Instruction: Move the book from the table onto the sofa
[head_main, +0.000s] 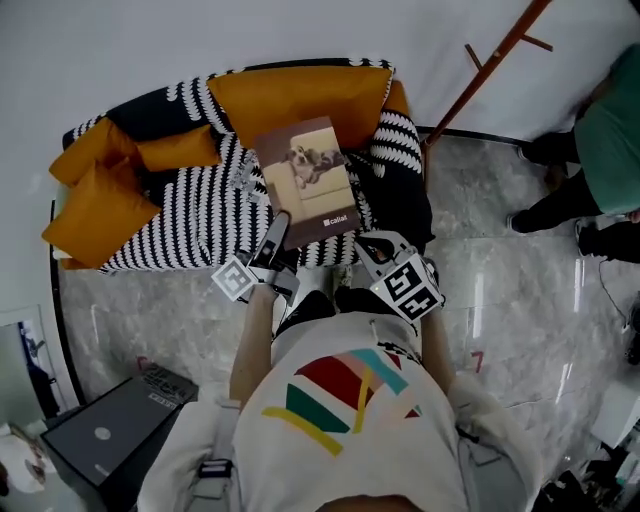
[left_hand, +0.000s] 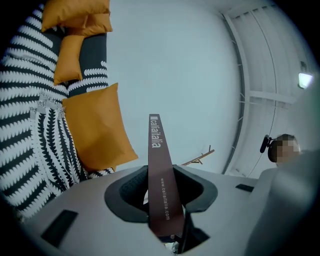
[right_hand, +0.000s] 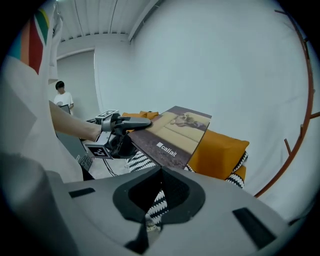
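While the left gripper (head_main: 278, 228) is clamped on the near edge of the book (head_main: 305, 180), the book hangs in the air over the striped seat of the sofa (head_main: 190, 210), cover up and tilted; the orange back cushion (head_main: 300, 95) lies beyond its far end; in the left gripper view the book's brown printed edge stands pinched between both jaws; the right gripper (head_main: 372, 250), just right of the book's near corner, holds nothing; its jaws stand a little apart, striped fabric showing through the gap; orange pillows (head_main: 100, 205) lie at the sofa's left end.
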